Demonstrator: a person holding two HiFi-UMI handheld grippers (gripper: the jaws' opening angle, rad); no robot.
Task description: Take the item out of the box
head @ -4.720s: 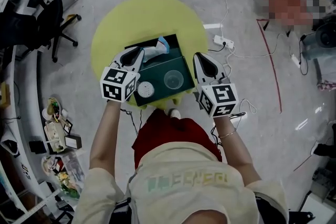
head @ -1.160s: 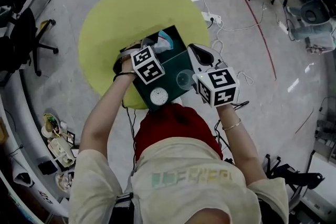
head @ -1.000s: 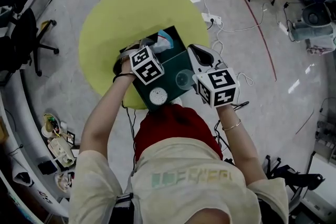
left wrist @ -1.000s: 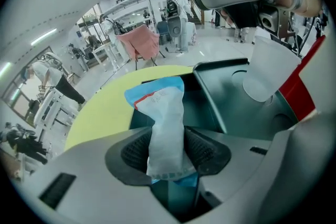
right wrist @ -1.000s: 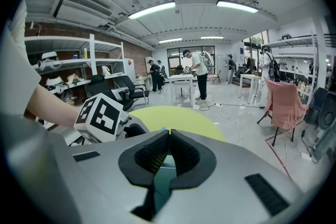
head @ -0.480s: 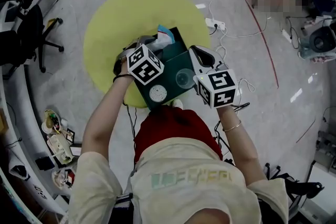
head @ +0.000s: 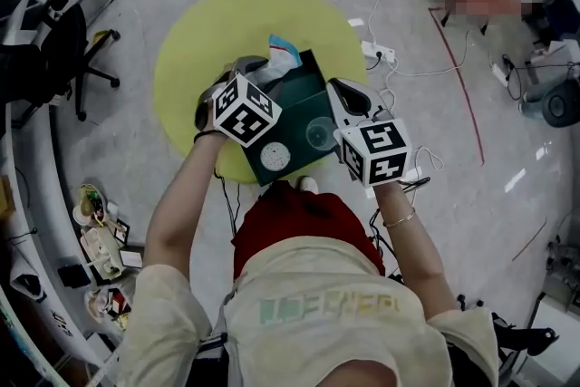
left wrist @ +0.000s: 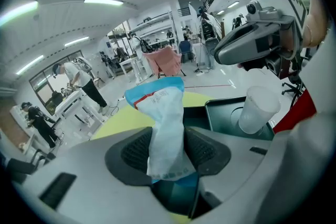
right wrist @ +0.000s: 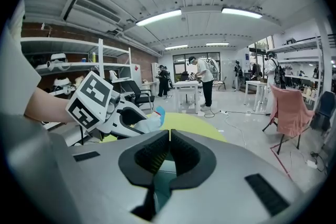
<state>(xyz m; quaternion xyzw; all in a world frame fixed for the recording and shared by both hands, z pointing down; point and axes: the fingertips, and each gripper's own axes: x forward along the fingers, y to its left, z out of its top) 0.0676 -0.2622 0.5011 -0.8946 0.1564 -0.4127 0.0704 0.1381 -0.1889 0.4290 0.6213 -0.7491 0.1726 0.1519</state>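
Right, the dark green rectangular box (head: 304, 95) sits on the round yellow-green worktop (head: 199, 41), toward the edge nearest me. In its near section I see a translucent plastic cup (head: 319, 133) standing upright and, beside it, a flat white round disc (head: 275, 157). The item I'm after, a white crinkled pouch with a blue top edge (head: 281, 54), is at the far end of the box, and its blue edge stands above the box's rim. My left claw (head: 249, 68) is clamped on it: in the left gripper view both ribbed pads press the pouch's lower half, and the dark box interior shows directly beneath. I can't tell whether its bottom end is clear of the box. My right claw (head: 343, 95) hovers at the box's right side, just beside the cup; its pads meet at the tips with nothing visible between them. Nothing stands between the pouch and the open worktop beyond it. On the grey floor around are a white power strip (head: 381, 54) with trailing cables and black office chairs (head: 77, 41) off to the left.
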